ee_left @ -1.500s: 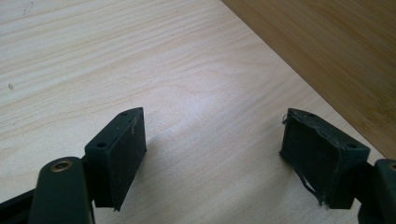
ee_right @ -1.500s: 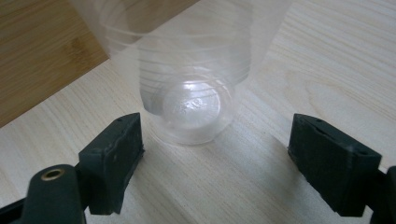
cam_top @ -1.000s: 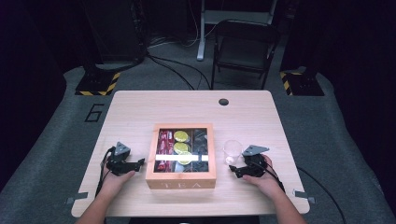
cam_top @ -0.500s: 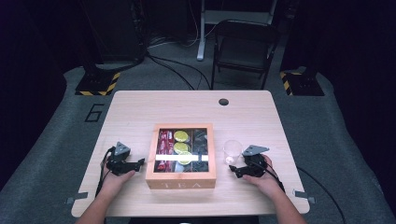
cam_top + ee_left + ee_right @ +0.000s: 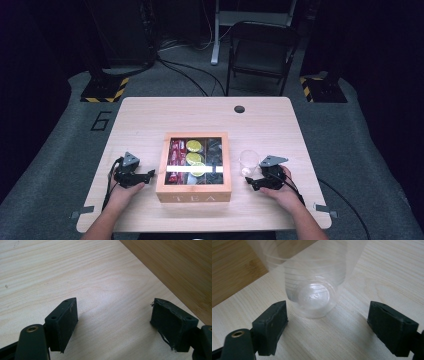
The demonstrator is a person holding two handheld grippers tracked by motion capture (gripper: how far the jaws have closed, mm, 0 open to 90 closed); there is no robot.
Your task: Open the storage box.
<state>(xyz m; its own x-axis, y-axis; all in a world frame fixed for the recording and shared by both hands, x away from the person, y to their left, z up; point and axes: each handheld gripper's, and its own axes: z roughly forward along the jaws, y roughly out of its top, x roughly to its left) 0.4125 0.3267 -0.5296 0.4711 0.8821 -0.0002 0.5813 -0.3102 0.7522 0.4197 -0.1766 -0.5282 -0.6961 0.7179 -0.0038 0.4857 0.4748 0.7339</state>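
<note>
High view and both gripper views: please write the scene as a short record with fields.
table: pale wooden table
centre: wooden tea box with clear lid, packets inside
right of box: clear plastic cup, upright
left gripper: left gripper, jaws open, beside the box, holds nothing
right gripper: right gripper, jaws open, cup just ahead of them, not touching
hands: one behind each gripper

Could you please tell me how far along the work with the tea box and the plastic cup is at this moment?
Nothing looks done yet. The tea box sits shut, packets visible through its window lid. The left gripper rests open on the table beside the box; the right gripper is open, aimed at the upright plastic cup, not touching it. Gripping the cup and opening the box seem left to do.
</note>
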